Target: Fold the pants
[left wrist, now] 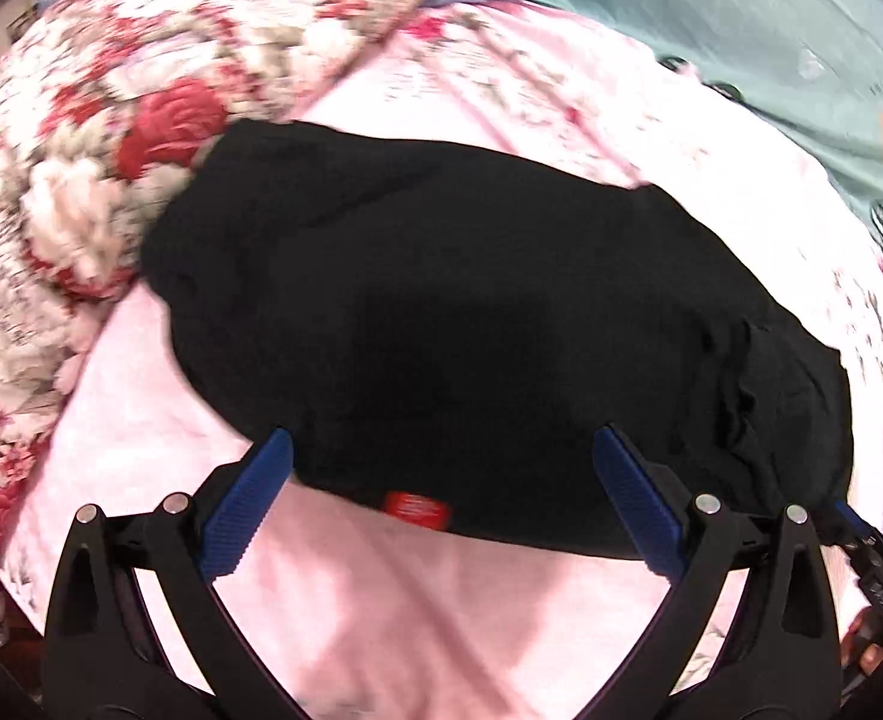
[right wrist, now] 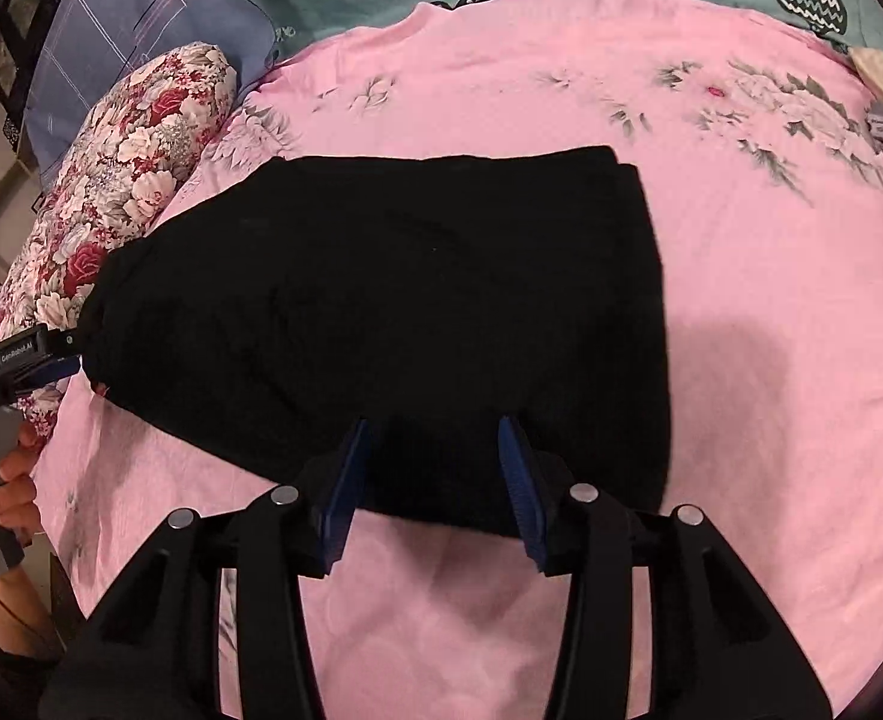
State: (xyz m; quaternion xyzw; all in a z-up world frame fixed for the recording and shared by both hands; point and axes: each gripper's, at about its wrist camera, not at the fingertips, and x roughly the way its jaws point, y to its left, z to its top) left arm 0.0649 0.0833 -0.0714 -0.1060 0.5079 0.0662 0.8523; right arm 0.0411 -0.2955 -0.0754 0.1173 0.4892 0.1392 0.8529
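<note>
Two tongs hang over the pants, and both have their jaws apart with nothing between them. Your left tongs (left wrist: 438, 450) are spread wide, right above the near edge of the pants (left wrist: 471, 312), just past the red tag (left wrist: 417, 510). Your right tongs (right wrist: 435, 450) are open less wide, over the near edge too. The pants (right wrist: 381, 300) lie flat on the pink sheet (right wrist: 771, 420), already folded into a short, thick block, I think. Beyond them, on your left, sits the flowery pillow (right wrist: 123, 180). My guess is you need one more fold. Lower both tongs, pinch the near edge, and lift it over to the far edge.
</note>
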